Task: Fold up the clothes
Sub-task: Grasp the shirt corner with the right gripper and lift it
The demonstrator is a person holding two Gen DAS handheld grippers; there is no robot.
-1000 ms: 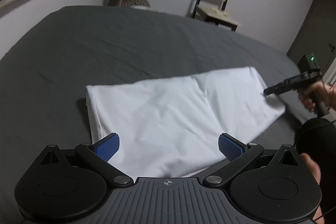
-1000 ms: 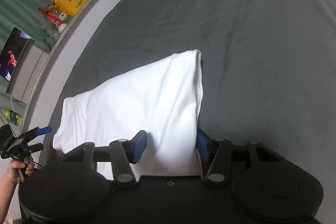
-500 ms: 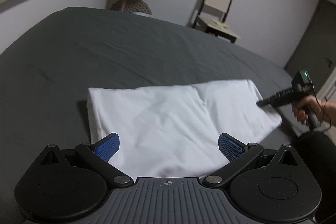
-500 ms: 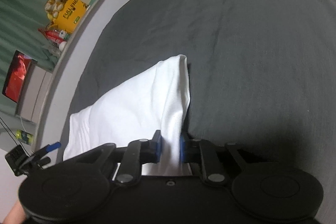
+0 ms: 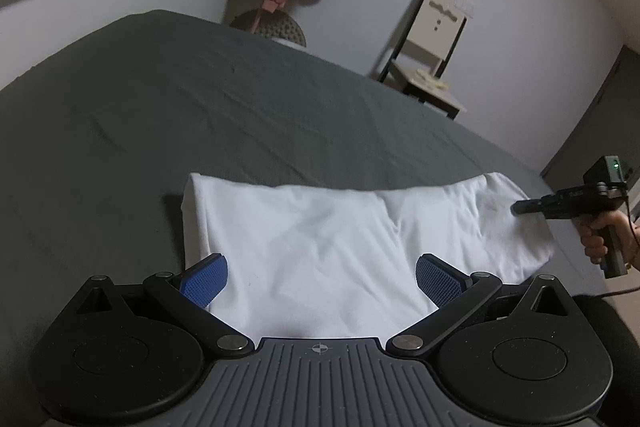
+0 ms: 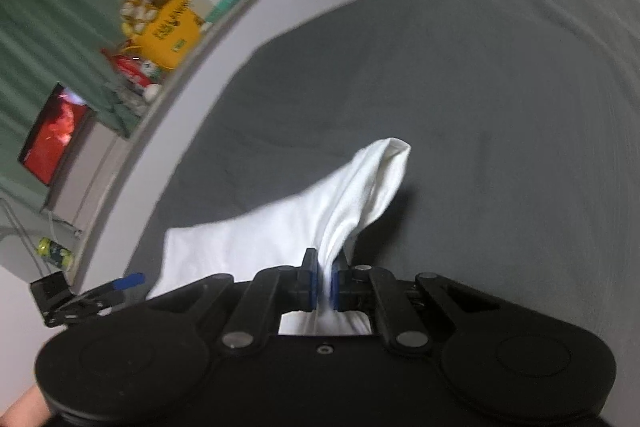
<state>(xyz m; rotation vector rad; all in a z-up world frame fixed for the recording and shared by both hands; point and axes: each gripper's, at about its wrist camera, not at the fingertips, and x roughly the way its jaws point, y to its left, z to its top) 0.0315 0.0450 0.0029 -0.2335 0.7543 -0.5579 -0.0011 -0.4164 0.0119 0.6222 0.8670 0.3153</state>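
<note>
White garment (image 6: 280, 239) pinched between right fingers (image 6: 310, 277) — lifted.

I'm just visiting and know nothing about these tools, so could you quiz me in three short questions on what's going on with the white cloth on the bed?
1. True or false: the right gripper is shut on the white garment.
2. The left gripper is: A) pinching the garment, B) open above it, C) out of sight?
3. Fill in: the garment lies on a dark grey ____.

Key: 1 true: its jaws have just closed on a bunched edge. 2 B. 3 bed.
</note>
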